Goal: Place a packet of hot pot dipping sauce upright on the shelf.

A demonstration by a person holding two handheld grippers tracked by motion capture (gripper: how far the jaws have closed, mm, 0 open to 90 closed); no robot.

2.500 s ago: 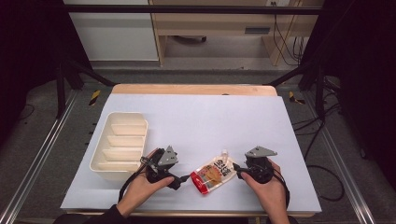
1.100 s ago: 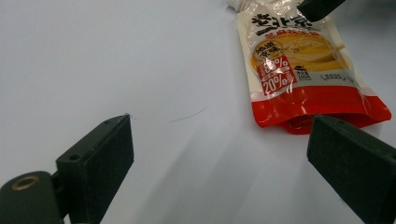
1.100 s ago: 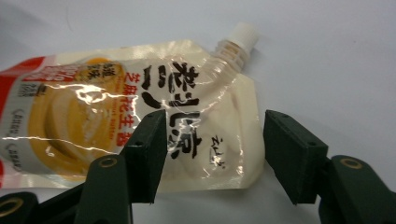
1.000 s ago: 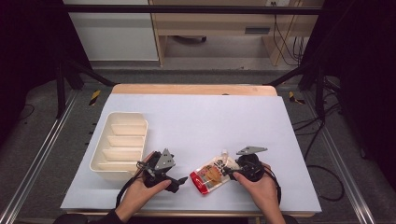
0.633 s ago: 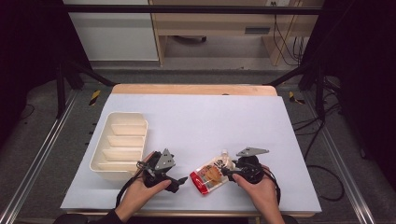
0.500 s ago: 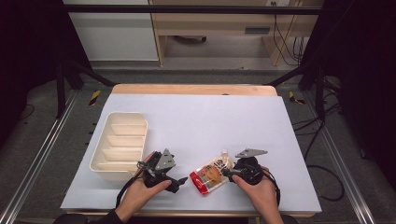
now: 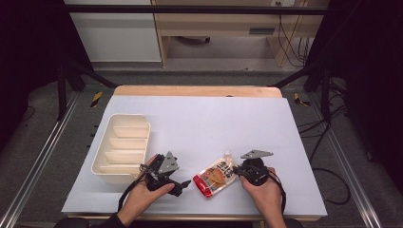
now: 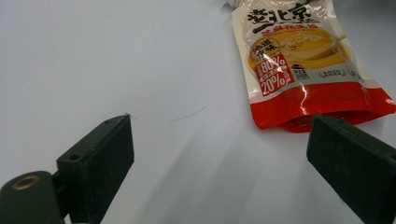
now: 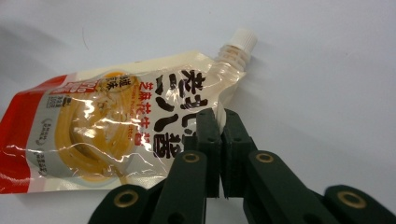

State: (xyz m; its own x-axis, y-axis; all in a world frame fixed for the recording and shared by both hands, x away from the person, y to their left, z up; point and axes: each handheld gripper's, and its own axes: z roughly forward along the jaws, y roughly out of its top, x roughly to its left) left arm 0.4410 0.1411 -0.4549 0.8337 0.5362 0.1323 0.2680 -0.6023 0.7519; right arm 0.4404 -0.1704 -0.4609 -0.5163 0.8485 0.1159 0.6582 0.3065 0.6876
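Observation:
A spouted food pouch (image 7: 216,175) with a red bottom and a white cap lies flat near the table's front edge. In the right gripper view, my right gripper (image 9: 219,122) is shut on the pouch (image 9: 116,126), pinching its side edge just below the spout. The same gripper (image 7: 236,171) sits at the pouch's right side in the high view. My left gripper (image 7: 183,186) rests on the table to the left of the pouch, jaws wide open. In the left gripper view, the pouch's red end (image 8: 322,100) lies just ahead of the gripper (image 8: 219,154), nothing between its jaws.
A cream tray (image 7: 107,142) with several compartments stands on the left of the pale blue table cover (image 7: 214,118), close to my left hand. Floor cables and dark frame legs surround the table.
My right gripper has slid left up to the pouch and shut on its edge. The left gripper has barely moved.

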